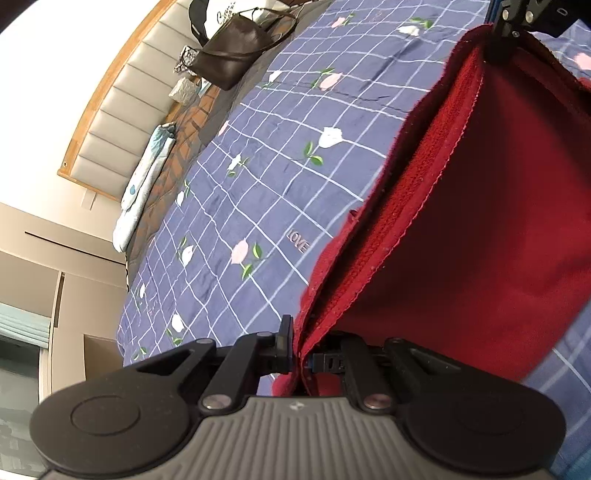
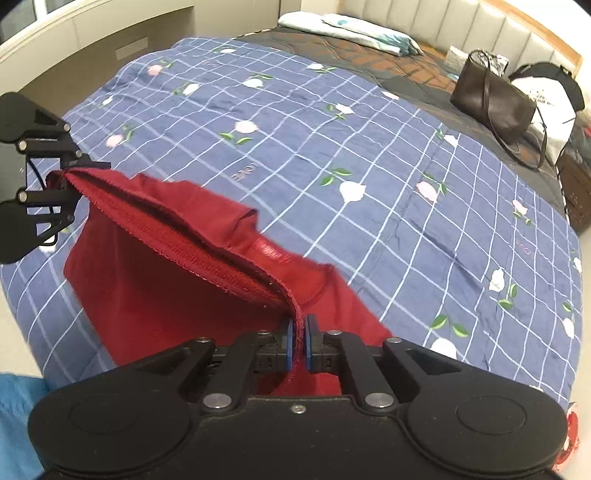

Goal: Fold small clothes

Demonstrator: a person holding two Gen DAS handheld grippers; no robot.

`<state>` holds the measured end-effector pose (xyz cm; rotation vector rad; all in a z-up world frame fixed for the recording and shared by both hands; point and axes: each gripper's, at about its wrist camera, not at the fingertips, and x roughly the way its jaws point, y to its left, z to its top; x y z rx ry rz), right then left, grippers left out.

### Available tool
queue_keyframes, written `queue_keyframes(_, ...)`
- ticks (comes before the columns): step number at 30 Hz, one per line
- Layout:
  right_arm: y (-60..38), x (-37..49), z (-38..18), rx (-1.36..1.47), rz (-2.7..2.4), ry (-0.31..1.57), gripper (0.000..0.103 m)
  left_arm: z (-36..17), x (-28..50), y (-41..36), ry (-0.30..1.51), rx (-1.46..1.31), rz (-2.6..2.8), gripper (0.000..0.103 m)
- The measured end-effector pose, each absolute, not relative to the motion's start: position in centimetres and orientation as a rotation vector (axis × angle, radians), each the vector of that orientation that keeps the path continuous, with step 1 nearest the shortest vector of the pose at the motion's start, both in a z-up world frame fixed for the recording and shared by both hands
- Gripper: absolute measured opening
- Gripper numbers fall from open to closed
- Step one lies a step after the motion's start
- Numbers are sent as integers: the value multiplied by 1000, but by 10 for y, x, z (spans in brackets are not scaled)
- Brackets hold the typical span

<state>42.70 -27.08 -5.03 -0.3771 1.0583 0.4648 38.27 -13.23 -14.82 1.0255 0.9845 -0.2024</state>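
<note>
While both grippers are clamping the same ribbed hem, the red garment [image 2: 155,295] is hanging stretched between them above the bed [image 2: 332,155]. The right gripper [image 2: 298,345] is pinching one end of that hem, its blue pads [image 2: 290,343] pressed nearly together with the red cloth squeezed between them. Over at the far left of the right wrist view, the left gripper [image 2: 70,173] is gripping the other end of the hem, jaws closed on the fabric. The hem is running as a taut ridge from one gripper to the other, and the rest of the cloth is draping down below it, its lower part touching the blue checked quilt [image 2: 369,184] with its flower print.

From the left wrist view, the left gripper [image 1: 301,354] is biting the red garment [image 1: 480,221] right at the near edge, the cloth filling the gap between its fingers [image 1: 286,339]. The right gripper [image 1: 502,44] is showing at the far top right, clamped on the opposite corner.

Farther back, a brown handbag [image 2: 495,103] is sitting near the padded headboard [image 2: 461,22], with a white and black bag [image 2: 550,96] just beside it. A folded pale pillow [image 2: 351,31] is lying along the far edge of the bed.
</note>
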Motion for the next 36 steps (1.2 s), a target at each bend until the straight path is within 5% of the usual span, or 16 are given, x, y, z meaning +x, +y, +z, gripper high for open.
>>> queue_keyframes(11,-285,489,-85,-280,446,1149,10,-177,455,-125,1184,890,-178,18)
queue_keyframes(19,-293,502,-91,-254,399,1159,22,-183,481,-111,1311,704,-86,54)
queue_keyframes(24,-304,498,-93,-233,357,1157,49,-176,487,-99,1324,623,-24,83)
queue_keyframes(30,-308,474,-103,-190,357,1186,82,-164,497,-80,1342,501,52,91)
queue_keyframes(36,-294,442,-134,-237,403,1284,90,-149,494,-65,1336,425,162,102)
